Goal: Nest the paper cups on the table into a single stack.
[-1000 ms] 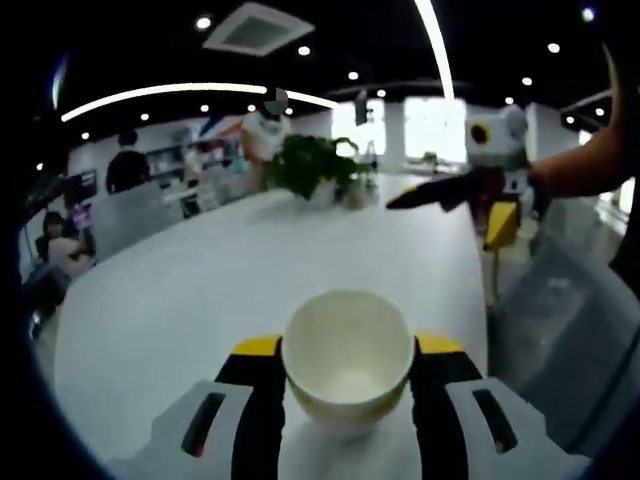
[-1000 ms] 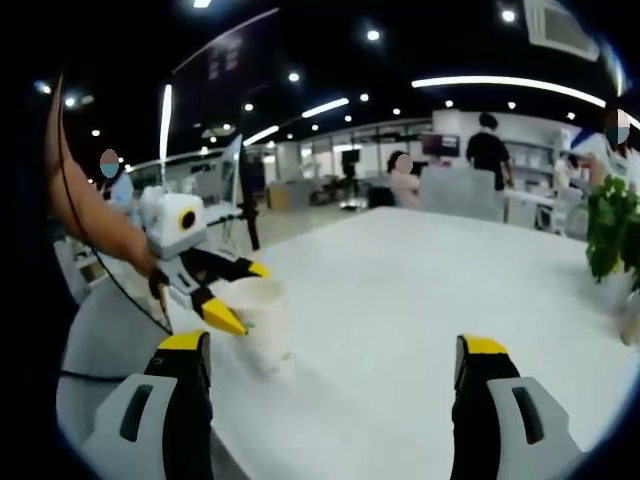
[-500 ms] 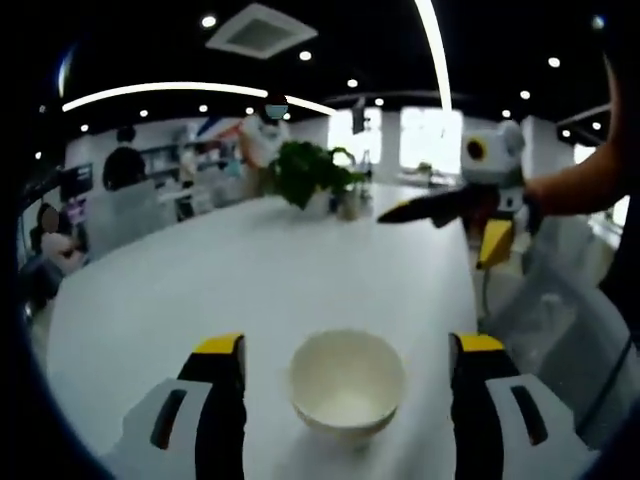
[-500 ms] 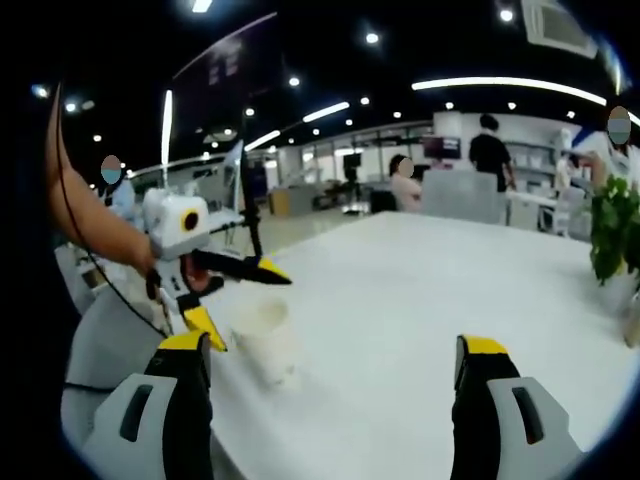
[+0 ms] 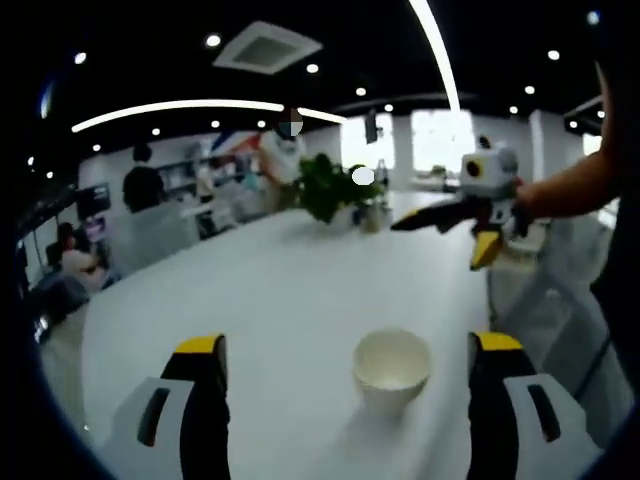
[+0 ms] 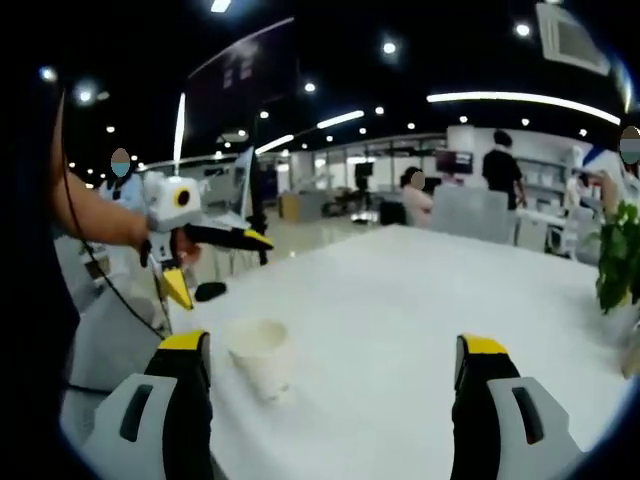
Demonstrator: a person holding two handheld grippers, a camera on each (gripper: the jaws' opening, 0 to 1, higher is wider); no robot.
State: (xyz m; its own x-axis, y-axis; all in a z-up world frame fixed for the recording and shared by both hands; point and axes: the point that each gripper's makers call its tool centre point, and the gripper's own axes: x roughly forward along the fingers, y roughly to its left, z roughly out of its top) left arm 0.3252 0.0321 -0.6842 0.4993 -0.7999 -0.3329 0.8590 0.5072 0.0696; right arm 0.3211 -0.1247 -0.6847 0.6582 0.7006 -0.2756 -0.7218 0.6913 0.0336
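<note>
Looking left first, find the left gripper (image 5: 348, 343) spread fully wide and holding nothing, with the paper cup (image 5: 392, 365) standing upright on the white table (image 5: 250, 290) at about five o'clock between the jaws, touching neither. Moving right, find the right gripper (image 6: 332, 343) likewise wide open and empty, with the cup at roughly seven o'clock in the right gripper view, just inside its left jaw. Cannot tell whether one cup or a nested stack. Judging the cup as freshly set down: lift straight away, avoid brushing the rim, and check for any further cups before closing in.
</note>
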